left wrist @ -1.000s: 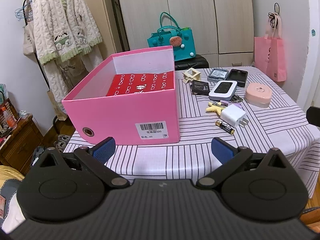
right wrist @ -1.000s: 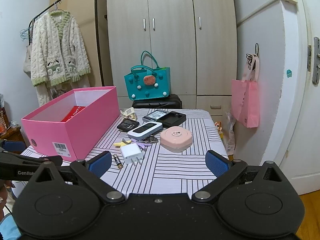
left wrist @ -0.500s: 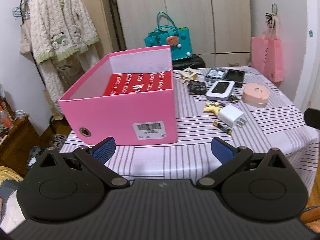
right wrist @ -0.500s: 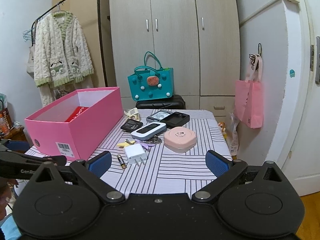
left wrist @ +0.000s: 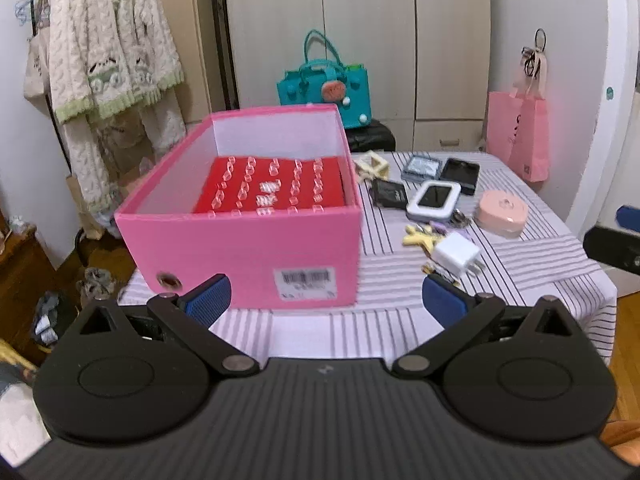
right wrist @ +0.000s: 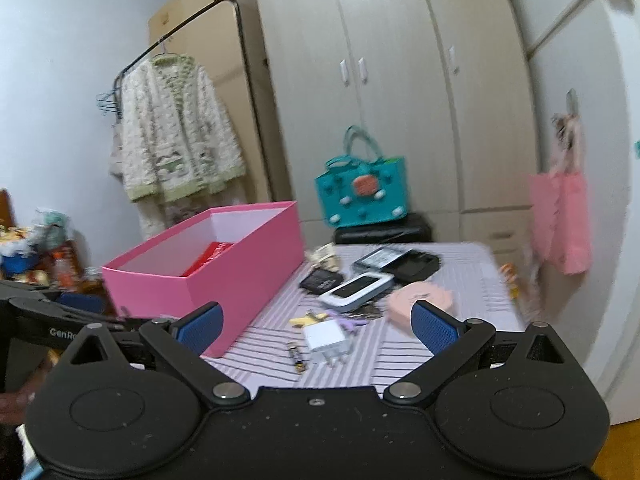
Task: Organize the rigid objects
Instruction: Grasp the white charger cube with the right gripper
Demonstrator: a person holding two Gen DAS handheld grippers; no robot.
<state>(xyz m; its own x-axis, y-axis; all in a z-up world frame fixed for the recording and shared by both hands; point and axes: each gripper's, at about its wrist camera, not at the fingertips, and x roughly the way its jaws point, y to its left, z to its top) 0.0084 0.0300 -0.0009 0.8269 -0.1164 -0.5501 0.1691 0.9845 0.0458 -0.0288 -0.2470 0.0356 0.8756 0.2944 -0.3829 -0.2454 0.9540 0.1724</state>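
The right gripper (right wrist: 316, 326) hangs with its jaws spread wide, holding nothing, above the near edge of the striped counter (right wrist: 460, 280). A pink box (right wrist: 244, 276) stands at left; beside it lie a white charger (right wrist: 324, 338), a battery (right wrist: 298, 358) and a pink round case (right wrist: 416, 302).

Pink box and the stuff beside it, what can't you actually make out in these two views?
- Left wrist view: the pink box barcode label is motion-blurred, unreadable.
- Left wrist view: the battery is mostly hidden behind the left hand-held gripper finger.
- Right wrist view: the red item in the box is mostly hidden by its near wall.
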